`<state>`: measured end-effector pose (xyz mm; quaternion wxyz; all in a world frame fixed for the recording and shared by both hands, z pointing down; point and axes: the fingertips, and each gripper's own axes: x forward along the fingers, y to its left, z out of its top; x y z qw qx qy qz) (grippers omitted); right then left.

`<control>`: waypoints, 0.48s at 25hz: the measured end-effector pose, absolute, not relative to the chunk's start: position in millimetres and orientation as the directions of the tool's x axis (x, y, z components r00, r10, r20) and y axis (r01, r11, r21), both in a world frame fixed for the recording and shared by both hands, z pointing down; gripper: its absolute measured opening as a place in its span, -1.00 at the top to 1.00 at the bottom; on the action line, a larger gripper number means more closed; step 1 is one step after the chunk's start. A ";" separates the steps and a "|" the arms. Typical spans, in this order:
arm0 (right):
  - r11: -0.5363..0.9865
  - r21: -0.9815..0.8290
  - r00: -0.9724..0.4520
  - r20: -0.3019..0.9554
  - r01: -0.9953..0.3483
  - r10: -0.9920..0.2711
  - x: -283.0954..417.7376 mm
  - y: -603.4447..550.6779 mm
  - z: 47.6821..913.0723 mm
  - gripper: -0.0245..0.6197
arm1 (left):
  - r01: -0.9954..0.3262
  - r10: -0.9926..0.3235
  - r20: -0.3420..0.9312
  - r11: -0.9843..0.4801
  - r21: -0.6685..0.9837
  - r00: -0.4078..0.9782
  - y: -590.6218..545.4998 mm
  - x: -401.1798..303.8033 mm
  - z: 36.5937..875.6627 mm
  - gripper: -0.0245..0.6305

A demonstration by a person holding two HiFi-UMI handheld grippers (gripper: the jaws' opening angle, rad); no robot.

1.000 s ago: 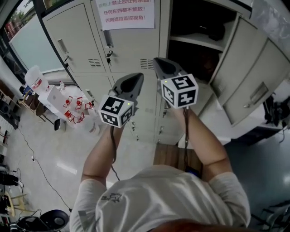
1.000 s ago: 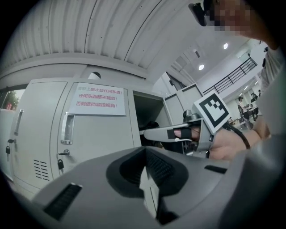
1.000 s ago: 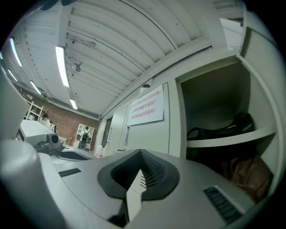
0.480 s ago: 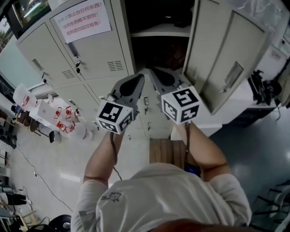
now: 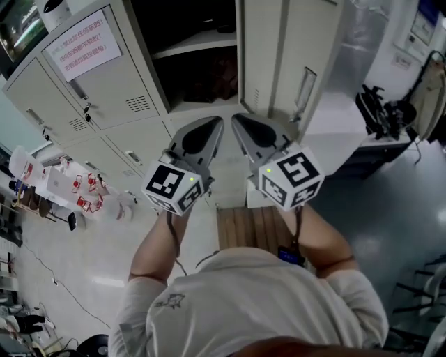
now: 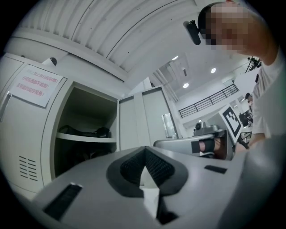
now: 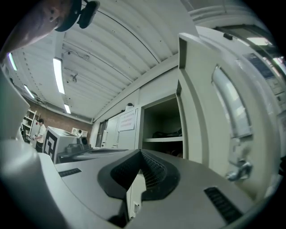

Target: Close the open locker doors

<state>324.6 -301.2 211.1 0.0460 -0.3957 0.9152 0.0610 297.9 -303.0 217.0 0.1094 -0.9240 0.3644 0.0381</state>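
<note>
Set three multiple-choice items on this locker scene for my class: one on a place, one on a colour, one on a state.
1. Where does the paper notice hang?
A. On a closed locker door left of the open compartment.
B. On a window.
C. On the floor.

2. What colour is the notice's print?
A. Blue.
B. Red.
C. Green.

3. How do the jaws of the right hand-held gripper stand?
A. Wide apart.
B. Clamped on a door handle.
C. Together, with nothing between them.

Key:
1 A: the head view shows it on the shut door beside the dark compartment.
2 B: the characters are red on white paper.
3 C: the right gripper view shows the jaws meeting, with nothing held.
</note>
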 end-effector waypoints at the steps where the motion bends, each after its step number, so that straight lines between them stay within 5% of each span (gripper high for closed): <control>1: 0.680 0.081 -0.684 -0.137 -0.729 -0.717 332.9 -295.7 210.5 0.93 | -0.675 -0.659 -0.150 -0.717 -0.172 0.737 -299.2 306.8 217.9 0.93; 12: 0.697 0.104 -0.705 -0.132 -0.709 -0.697 408.5 -248.9 210.4 0.93 | -0.614 -0.595 -0.160 -0.778 -0.134 0.788 -260.3 386.7 216.3 0.93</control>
